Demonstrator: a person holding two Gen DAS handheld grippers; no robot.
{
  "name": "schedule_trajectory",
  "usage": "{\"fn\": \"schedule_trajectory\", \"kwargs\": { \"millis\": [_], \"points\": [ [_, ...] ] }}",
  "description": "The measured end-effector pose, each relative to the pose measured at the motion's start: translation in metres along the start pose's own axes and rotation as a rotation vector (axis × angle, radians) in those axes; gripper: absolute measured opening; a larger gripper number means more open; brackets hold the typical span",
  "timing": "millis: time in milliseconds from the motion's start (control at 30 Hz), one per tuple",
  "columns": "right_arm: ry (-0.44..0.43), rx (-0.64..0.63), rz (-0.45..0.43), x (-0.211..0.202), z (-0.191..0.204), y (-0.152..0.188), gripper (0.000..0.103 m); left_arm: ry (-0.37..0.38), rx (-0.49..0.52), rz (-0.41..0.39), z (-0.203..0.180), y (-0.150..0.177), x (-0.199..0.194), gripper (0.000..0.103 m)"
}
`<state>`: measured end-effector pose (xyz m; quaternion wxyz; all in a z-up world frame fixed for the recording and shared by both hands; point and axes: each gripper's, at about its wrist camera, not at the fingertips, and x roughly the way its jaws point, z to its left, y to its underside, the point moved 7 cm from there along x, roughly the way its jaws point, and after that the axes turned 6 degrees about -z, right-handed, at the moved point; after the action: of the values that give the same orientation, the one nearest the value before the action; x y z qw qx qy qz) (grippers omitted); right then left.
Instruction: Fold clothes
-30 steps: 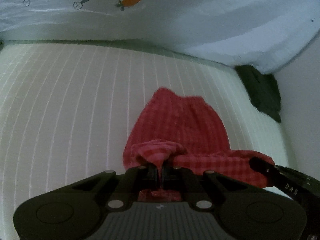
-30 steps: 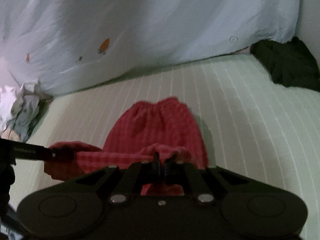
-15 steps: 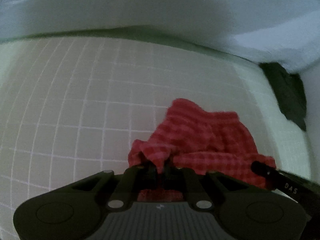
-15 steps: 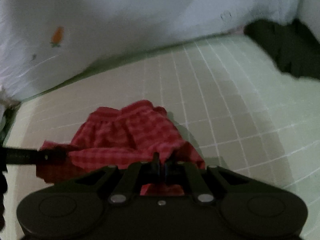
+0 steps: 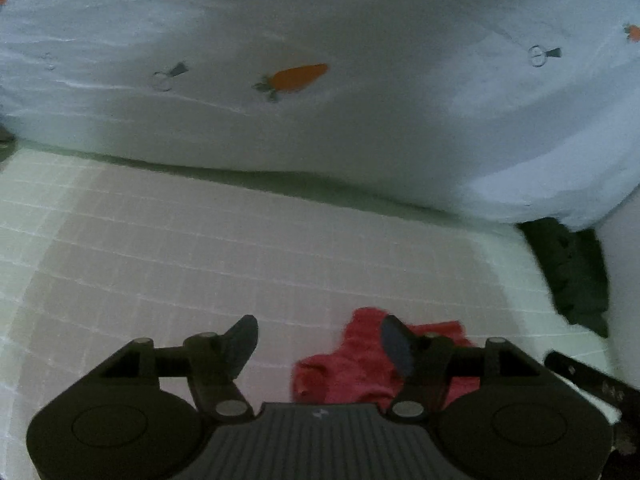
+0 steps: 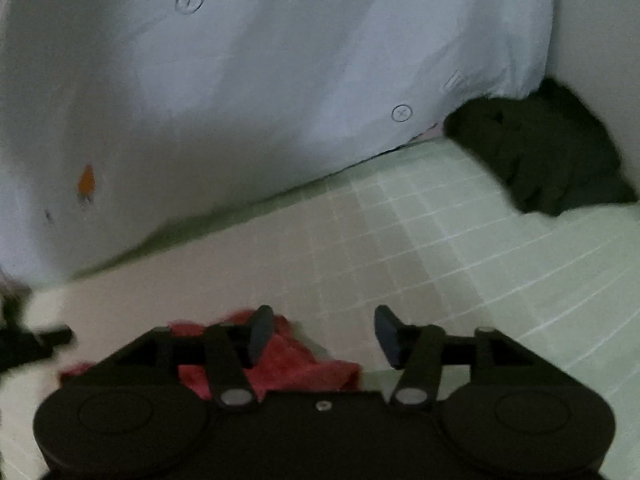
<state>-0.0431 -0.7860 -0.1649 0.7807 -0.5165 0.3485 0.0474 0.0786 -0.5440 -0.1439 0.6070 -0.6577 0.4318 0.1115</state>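
A red checked garment (image 5: 352,368) lies bunched on the pale green grid-lined bed sheet (image 5: 200,264), low in the left wrist view, partly behind my right finger. My left gripper (image 5: 318,340) is open and empty above it. In the right wrist view the garment (image 6: 288,364) lies at lower left, partly hidden by the gripper body. My right gripper (image 6: 324,334) is open and empty, its left finger over the cloth's edge. Part of the other gripper shows at each view's side edge.
A large white duvet with carrot prints (image 5: 320,80) is piled along the far side of the bed (image 6: 240,100). A dark crumpled garment (image 5: 568,272) lies at the far right by the wall (image 6: 540,160).
Both grippers were shut on the red garment; they have opened and let it go. The garment has dropped into a bunch on the sheet, and both views have tilted up toward the duvet.
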Motion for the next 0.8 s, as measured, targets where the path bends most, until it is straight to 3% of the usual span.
{"fn": "schedule_trajectory", "kwargs": {
  "millis": [333, 567, 700, 800],
  "points": [
    [0.060, -0.046, 0.108, -0.021, -0.005, 0.061, 0.068, -0.017, -0.030, 0.113, 0.027, 0.049, -0.028, 0.069],
    [0.075, -0.062, 0.138, -0.027, -0.008, 0.071, 0.073, -0.011, -0.063, 0.161, 0.038, 0.063, -0.035, 0.070],
    [0.090, -0.084, 0.177, -0.019, -0.011, 0.080, 0.073, -0.007, -0.022, 0.229, 0.033, 0.074, -0.023, 0.071],
    [0.096, -0.099, 0.198, -0.010, -0.010, 0.084, 0.073, -0.041, 0.069, 0.285, 0.023, 0.083, -0.002, 0.071]
  ]
}}
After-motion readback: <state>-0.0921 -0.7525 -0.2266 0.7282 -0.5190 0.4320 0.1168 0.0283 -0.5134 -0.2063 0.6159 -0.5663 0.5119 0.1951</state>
